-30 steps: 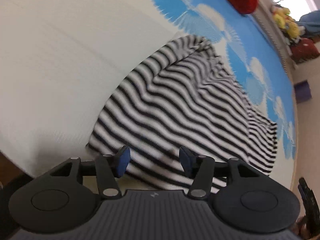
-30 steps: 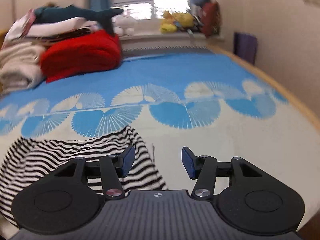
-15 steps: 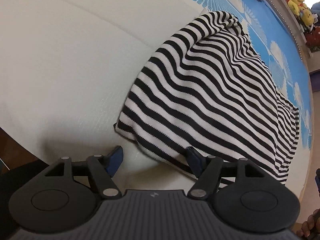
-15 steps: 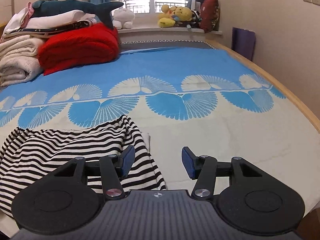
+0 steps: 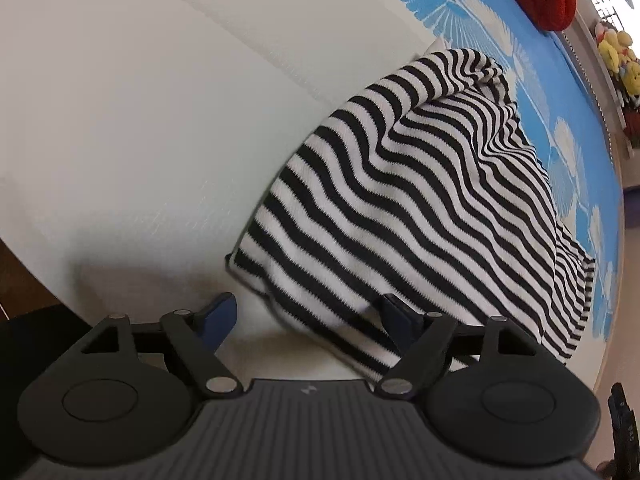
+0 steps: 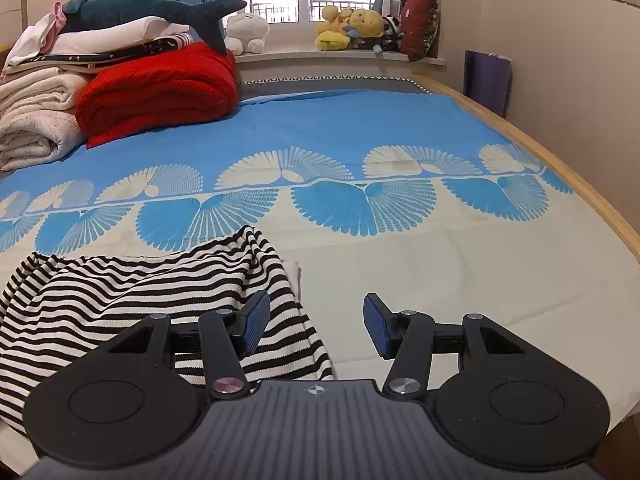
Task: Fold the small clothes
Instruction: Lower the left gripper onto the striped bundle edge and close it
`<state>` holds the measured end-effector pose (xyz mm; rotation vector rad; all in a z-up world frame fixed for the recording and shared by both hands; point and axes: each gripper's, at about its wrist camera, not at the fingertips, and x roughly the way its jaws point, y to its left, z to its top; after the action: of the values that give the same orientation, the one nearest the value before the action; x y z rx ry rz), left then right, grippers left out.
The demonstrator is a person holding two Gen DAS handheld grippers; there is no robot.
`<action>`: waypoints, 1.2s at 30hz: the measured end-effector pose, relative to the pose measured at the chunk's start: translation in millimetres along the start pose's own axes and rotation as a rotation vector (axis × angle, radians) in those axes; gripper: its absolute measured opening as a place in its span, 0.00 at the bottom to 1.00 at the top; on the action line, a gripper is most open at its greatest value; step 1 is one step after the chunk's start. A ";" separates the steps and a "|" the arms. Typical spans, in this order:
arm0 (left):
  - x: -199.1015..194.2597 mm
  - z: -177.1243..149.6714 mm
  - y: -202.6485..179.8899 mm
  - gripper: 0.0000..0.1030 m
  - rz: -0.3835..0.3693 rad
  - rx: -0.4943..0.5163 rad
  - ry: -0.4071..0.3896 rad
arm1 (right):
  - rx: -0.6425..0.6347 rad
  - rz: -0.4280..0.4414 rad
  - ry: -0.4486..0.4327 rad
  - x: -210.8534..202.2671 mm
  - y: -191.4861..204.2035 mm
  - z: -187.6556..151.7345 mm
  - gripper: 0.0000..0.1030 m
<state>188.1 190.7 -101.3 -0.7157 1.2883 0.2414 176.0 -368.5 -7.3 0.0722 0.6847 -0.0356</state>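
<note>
opening wider, left gripper (image 5: 308,316) over striped garment (image 5: 420,208) edge; right gripper (image 6: 316,322) spread, empty.

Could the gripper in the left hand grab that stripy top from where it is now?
Probably yes. The left gripper has just been opening, its jaws stand wide, and the near edge of the striped top lies between them, unpinched. Nothing blocks it.

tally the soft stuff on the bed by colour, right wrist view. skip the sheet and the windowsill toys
Black-and-white striped: 1, the striped garment
Red: 1, the red blanket
Dark teal: 1, the shark plush
White or cream: the folded pile, at least 2 pieces; exact number unclear
Total: at least 5
</note>
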 end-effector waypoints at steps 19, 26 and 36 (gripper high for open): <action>3.8 12.2 5.9 0.80 -0.037 -0.091 -0.008 | -0.018 -0.008 0.011 3.7 5.5 -1.1 0.52; 11.9 11.2 -18.7 0.28 -0.086 -0.066 -0.052 | 0.017 -0.021 0.008 0.5 -5.5 -0.5 0.52; -24.5 7.6 -26.1 0.17 -0.152 0.021 -0.184 | 0.071 -0.024 0.010 2.9 -17.4 0.8 0.52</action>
<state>201.2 180.8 -68.6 -0.7518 1.0553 0.1653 177.8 -385.9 -9.5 0.1322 0.6947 -0.0822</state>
